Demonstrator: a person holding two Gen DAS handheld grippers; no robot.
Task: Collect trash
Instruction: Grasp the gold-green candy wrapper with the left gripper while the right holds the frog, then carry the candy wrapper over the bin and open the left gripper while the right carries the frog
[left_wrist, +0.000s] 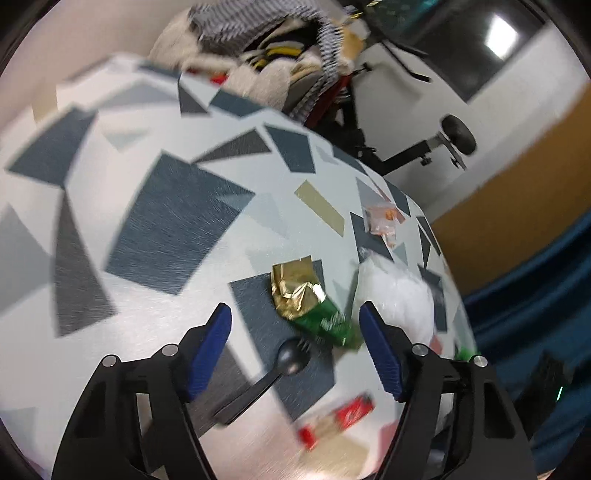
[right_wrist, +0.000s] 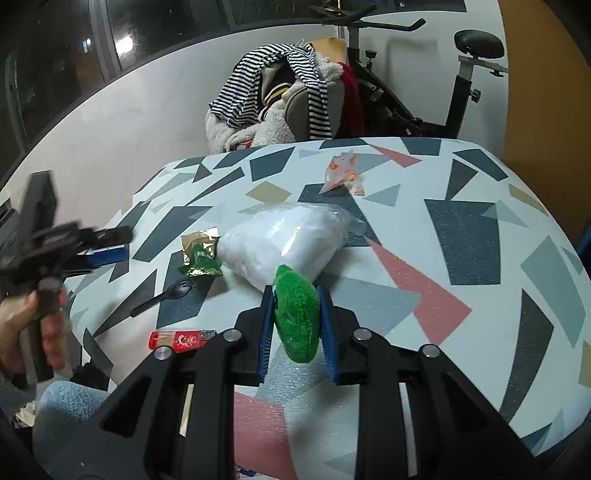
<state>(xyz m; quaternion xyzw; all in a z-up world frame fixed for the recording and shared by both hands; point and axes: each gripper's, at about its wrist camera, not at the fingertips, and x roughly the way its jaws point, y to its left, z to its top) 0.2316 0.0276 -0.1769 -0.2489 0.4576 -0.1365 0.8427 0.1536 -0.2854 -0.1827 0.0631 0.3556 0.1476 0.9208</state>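
A gold and green wrapper (left_wrist: 304, 301) (right_wrist: 201, 254) lies on the patterned table (left_wrist: 166, 221) (right_wrist: 461, 229). My left gripper (left_wrist: 295, 321) is open, just above the table, with the wrapper and a black plastic spoon (left_wrist: 273, 373) (right_wrist: 166, 293) between its fingers. It shows blurred at the left of the right wrist view (right_wrist: 110, 243). My right gripper (right_wrist: 297, 295) is shut on a fuzzy green thing (right_wrist: 299, 317). A clear bag of white stuff (left_wrist: 395, 295) (right_wrist: 288, 240) lies beside the wrapper. A red packet (left_wrist: 351, 410) (right_wrist: 181, 339) and a clear orange-printed wrapper (left_wrist: 382, 218) (right_wrist: 341, 171) also lie on the table.
A chair piled with striped and fleecy clothes (right_wrist: 280, 96) (left_wrist: 266, 48) stands behind the table. An exercise bike (right_wrist: 461, 85) (left_wrist: 424, 144) stands beside it by the white wall. A light blue fuzzy cloth (right_wrist: 66, 406) is at the table's near left edge.
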